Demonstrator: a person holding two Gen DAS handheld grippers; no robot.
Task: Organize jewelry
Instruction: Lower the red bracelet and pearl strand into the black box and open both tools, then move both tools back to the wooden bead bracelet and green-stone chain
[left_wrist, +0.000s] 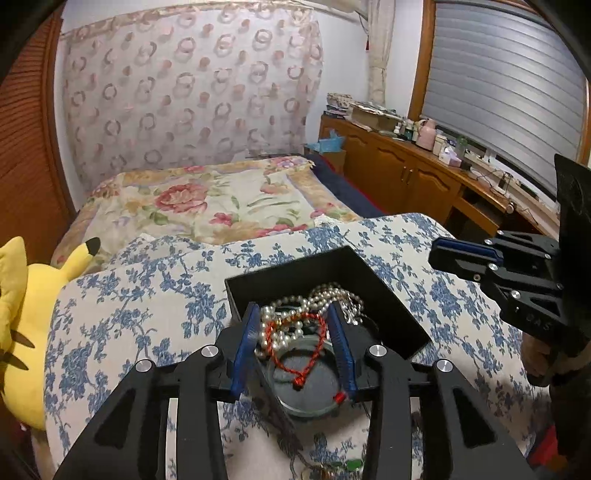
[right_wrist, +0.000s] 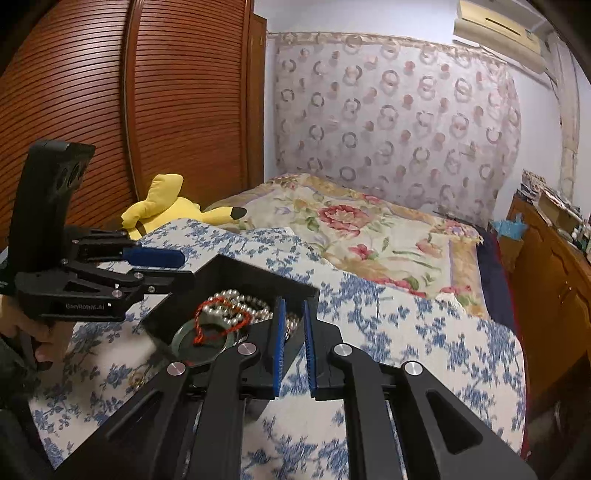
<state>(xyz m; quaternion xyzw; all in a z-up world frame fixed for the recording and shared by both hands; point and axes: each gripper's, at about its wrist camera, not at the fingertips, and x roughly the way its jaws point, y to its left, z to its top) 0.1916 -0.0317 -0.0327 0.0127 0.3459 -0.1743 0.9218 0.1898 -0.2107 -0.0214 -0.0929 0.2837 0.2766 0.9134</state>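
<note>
Your left gripper hangs over the near corner of the black box, its fingers standing moderately apart with nothing pressed between them; the red cord and part of the pearl necklace lie in the gap below, draped over a round mirror-like disc that leans on the box's near edge. The box sits on the blue-flowered bedcover.

Your right gripper has its fingers drawn narrow, almost together, with nothing visibly held, its tips at the box's right edge.

To do this step well, I'd judge you should draw the left gripper straight back without snagging the cord, which looks light and loopy and could easily catch on a finger pad. The disc seems only half inside; nudge it fully in so the pearls don't spill over the rim. More small pieces, one of them a gold ring, lie on the cover just in front of the box, so those probably come next.

The only writing is a pale mark on the left gripper's side, too blurred to read with certainty.
</note>
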